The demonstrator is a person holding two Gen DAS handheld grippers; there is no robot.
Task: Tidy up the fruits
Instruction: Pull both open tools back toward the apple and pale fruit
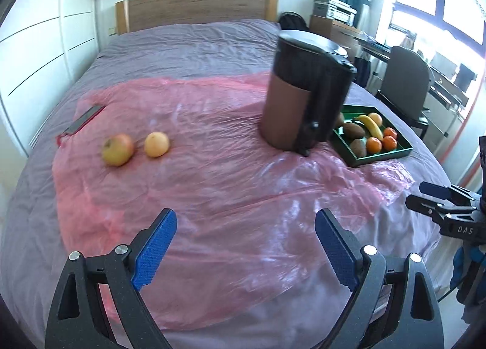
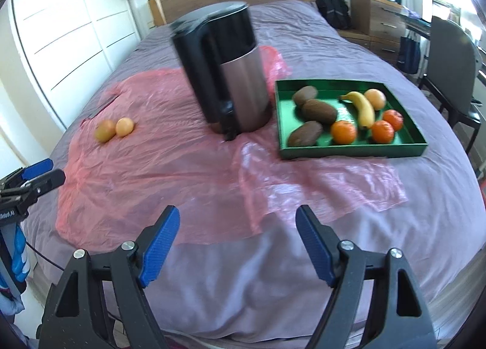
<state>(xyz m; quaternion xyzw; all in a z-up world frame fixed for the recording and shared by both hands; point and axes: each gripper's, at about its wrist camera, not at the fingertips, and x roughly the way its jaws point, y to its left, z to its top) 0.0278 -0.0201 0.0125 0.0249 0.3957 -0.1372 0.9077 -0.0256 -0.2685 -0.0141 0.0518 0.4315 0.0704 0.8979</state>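
Both wrist cameras are looking steeply down over the foot of the bed (image 1: 188,45) toward its headboard, from well back. The left view is sitting further left. Both are sharing the kettle (image 1: 306,91) and green tray (image 2: 352,151).

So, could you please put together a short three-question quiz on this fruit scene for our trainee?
1. True or false: the banana lies in the green tray.
2. How many pieces of fruit lie loose on the pink plastic sheet, outside the tray?
3. What stands between the loose fruit and the tray? A) a kettle B) a lamp C) a vase

Key:
1. True.
2. Two: an apple and a pale round fruit beside it.
3. A, the kettle.
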